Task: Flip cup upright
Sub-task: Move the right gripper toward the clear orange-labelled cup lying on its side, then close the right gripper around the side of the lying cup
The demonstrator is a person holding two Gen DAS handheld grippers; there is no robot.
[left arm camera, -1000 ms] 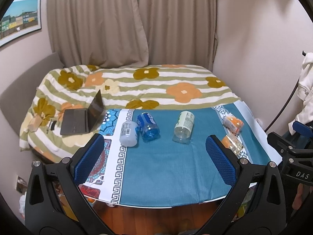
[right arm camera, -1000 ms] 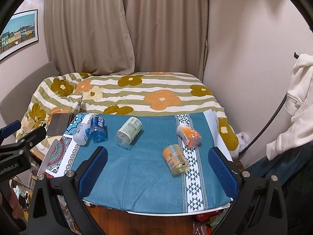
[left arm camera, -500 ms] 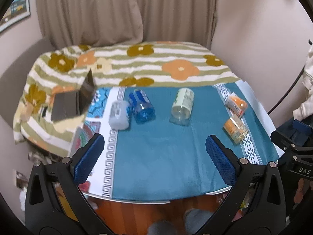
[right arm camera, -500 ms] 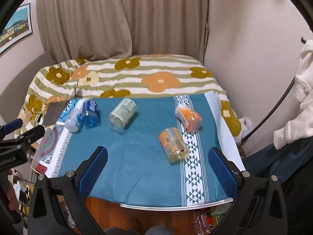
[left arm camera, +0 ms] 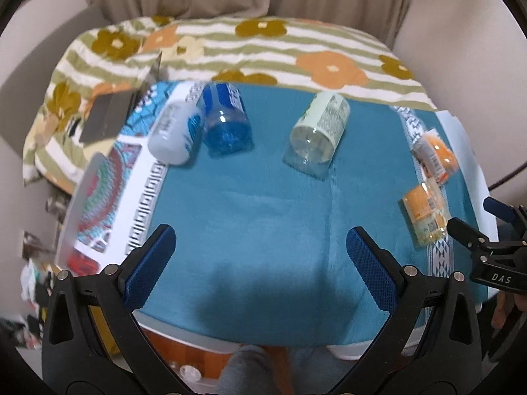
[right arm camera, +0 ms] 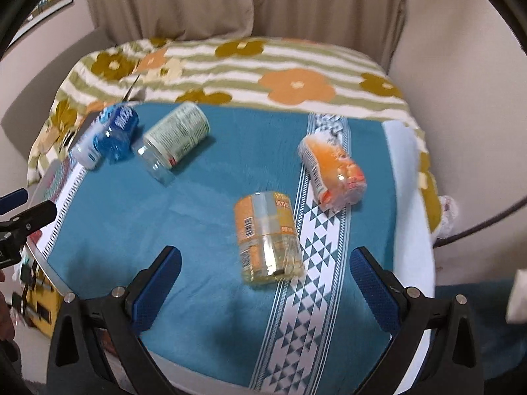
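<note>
5 clear plastic cups (right arm camera: 268,235) – cylinders, toppled – on woven teal cloth (right arm camera: 184,227).

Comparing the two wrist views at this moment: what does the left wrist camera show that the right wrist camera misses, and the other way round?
Only the left wrist view shows the left gripper, open, and the laptop clearly. Only the right wrist view shows the right gripper, open, close behind the yellow-orange cup. Both show five cups lying on their sides on the blue cloth: white, blue, green-labelled and two orange.
</note>
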